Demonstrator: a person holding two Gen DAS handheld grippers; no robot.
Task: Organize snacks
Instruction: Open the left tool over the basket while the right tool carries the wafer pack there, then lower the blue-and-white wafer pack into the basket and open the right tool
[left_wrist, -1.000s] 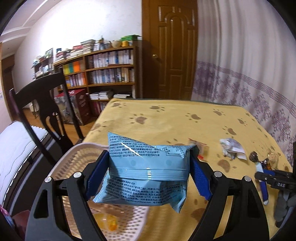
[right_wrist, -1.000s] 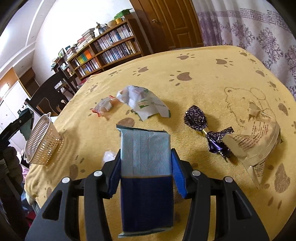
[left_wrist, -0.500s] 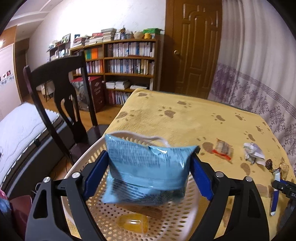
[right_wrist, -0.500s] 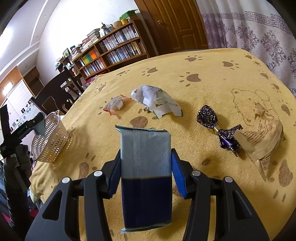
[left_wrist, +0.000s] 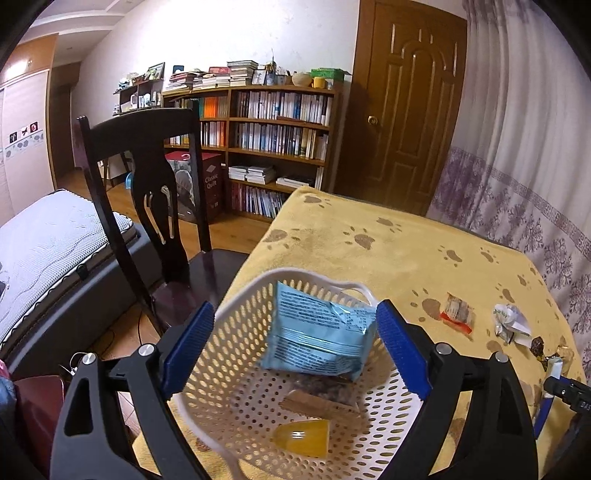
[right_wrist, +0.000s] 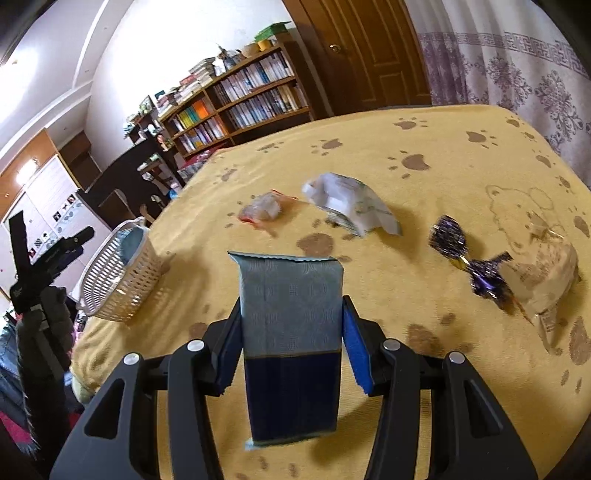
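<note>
My left gripper (left_wrist: 291, 314) hangs open over the white perforated basket (left_wrist: 236, 306) at the table's left edge. A light blue snack packet (left_wrist: 317, 332) lies loose inside the basket, leaning on its far wall and touching neither finger. Under it are a brown packet (left_wrist: 321, 402) and a yellow jelly (left_wrist: 301, 437). My right gripper (right_wrist: 291, 314) is shut on a grey-and-navy packet (right_wrist: 295, 387), held above the yellow tablecloth. The basket (right_wrist: 118, 273) stands far to its left.
On the cloth lie a red-edged clear wrapper (right_wrist: 262, 210), a white packet (right_wrist: 351, 206), a purple candy (right_wrist: 448, 236) and a beige packet (right_wrist: 543, 273). A dark chair (left_wrist: 147, 192) and a bed (left_wrist: 44, 240) stand left of the table. Bookshelves and a door are behind.
My left gripper carried the light blue packet over the basket, opened and let it drop in. The right gripper still holds its packet and has risen a little.
</note>
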